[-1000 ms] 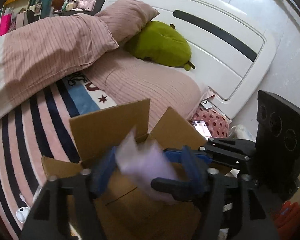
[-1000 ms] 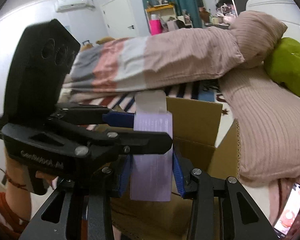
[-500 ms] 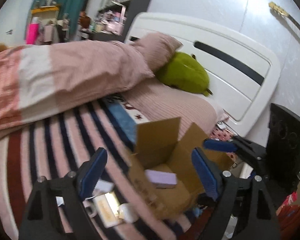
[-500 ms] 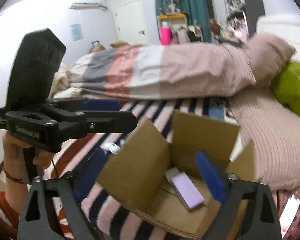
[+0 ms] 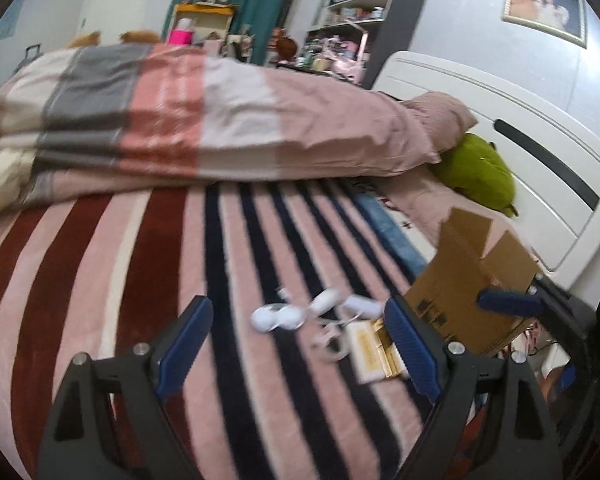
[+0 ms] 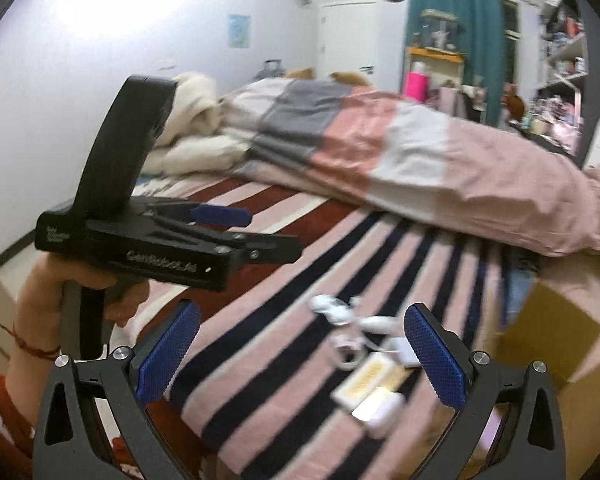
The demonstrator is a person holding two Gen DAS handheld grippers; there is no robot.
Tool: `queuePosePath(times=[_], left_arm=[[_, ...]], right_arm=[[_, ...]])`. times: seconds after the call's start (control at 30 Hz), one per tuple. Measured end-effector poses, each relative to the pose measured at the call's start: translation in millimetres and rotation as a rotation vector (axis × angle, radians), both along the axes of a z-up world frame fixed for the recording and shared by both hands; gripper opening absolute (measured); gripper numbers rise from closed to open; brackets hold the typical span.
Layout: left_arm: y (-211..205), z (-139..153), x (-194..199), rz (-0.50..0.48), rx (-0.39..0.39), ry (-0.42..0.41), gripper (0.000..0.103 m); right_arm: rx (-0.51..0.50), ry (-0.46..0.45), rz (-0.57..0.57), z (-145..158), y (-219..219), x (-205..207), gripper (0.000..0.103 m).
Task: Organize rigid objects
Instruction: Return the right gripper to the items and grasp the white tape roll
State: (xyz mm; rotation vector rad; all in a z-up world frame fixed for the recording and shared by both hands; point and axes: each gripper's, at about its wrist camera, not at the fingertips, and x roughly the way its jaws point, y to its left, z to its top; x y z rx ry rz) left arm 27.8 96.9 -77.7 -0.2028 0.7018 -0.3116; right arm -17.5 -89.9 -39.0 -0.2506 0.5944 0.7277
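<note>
Several small objects lie on the striped blanket (image 5: 148, 280): white controllers with cords (image 5: 278, 317), also in the right wrist view (image 6: 332, 308), a white-and-gold flat box (image 5: 366, 350), also in the right wrist view (image 6: 366, 382), and a small white case (image 6: 384, 416). An open cardboard box (image 5: 460, 280) stands to their right; its flap shows in the right wrist view (image 6: 548, 328). My left gripper (image 5: 296, 340) is open and empty above the objects. My right gripper (image 6: 300, 352) is open and empty too. The left gripper's body shows in the right wrist view (image 6: 164, 248).
A folded pink, grey and white duvet (image 5: 204, 120) lies across the far side of the bed. A green plush (image 5: 480, 172) and a pink pillow (image 5: 444, 114) rest by the white headboard (image 5: 520, 128). Shelves and a teal curtain stand behind.
The purple box held between both grippers was let go into the cardboard box. Both grippers opened, pulled back and swung left toward the small objects on the blanket.
</note>
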Motion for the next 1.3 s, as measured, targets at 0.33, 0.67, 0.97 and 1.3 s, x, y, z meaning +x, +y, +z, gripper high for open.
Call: queuePosePath(times=[0.33,0.67,0.97,1.3], left_arm=[[26,-49,-11,0.042,-0.064,0.073,0.086],[24,-50,-12,0.036,-0.076,0.076,0.086],[23,-47,-12,0.033,-0.069,0.075,0.086],[21,-44,-12,0.033,-0.054,0.088,0.086]], right_arm=[[-0.133,0.213,-0.07,-113,30,58,0.078],[-0.255,0.266,-0.147,-151,30,115,0.049],[-0.228,0.292,-0.048,-141,36,103,0.033],[-0.255,0.333,-0.056,-158,33,119,0.037]])
